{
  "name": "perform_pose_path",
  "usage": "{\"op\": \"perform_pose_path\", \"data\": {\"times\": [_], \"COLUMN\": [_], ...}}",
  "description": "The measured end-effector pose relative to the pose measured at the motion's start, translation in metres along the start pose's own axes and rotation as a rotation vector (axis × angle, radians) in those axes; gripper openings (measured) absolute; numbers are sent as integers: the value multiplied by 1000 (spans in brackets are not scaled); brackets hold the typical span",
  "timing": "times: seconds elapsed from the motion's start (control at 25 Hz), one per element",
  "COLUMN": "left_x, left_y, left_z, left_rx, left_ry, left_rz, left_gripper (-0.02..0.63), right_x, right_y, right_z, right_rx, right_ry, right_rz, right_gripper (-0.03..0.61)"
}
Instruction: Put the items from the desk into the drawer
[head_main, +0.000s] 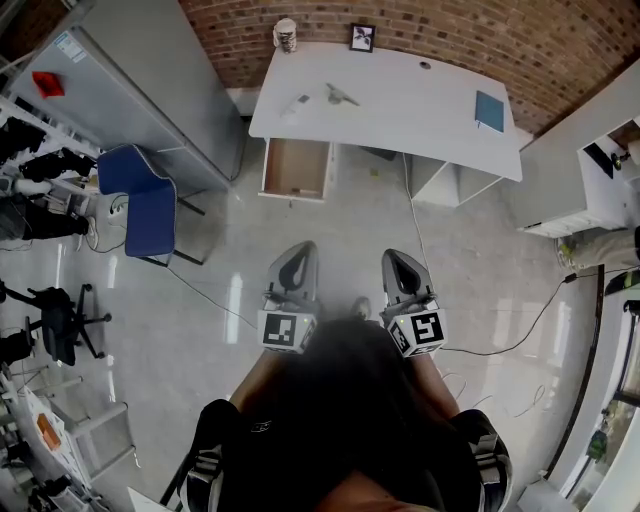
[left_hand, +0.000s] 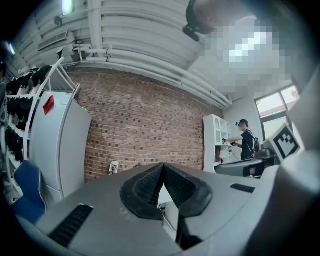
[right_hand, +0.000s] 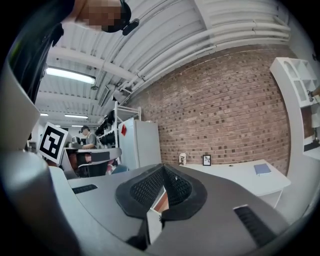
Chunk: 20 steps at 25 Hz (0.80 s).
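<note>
Well short of desk (head_main: 420, 110): left tool (head_main: 299, 255), right tool (head_main: 401, 262) closed, empty; small desk items (head_main: 340, 95) indistinct.

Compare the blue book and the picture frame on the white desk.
The blue book lies flat near the right end of the desk. The picture frame stands upright at the back edge, against the brick wall. The blue book is plain blue, while the picture frame is dark around a pale picture. Both are on the desk, and neither is in the open drawer yet.
</note>
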<state>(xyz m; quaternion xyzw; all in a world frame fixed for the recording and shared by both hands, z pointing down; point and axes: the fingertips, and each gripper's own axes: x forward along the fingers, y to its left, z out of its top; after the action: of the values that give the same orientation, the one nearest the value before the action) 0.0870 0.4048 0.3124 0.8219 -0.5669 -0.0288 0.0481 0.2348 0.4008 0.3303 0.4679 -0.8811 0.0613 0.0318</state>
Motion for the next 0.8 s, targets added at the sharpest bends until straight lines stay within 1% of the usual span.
{"op": "perform_pose_path", "data": {"times": [0.28,0.44,0.6,0.8], "left_x": [1,4,6,16], "left_y": [-8,-15,-24,-44], "left_z": [-3,-2,-8,-6], "left_rx": [9,4,17,-12], "left_ry": [13,17,22,-6], "left_rz": [-4,0,-3,-8], "left_gripper": [0,0,0,9], "right_x": [-5,-9,-15,-27], "right_y": [-4,-10,-18,-35], "right_z": [0,-2,-5,-9], "right_rx": [-3,-2,4,3], "right_ry": [-1,6,7,12], "right_rz": [5,10,11,17], "right_gripper": [0,0,0,0]}}
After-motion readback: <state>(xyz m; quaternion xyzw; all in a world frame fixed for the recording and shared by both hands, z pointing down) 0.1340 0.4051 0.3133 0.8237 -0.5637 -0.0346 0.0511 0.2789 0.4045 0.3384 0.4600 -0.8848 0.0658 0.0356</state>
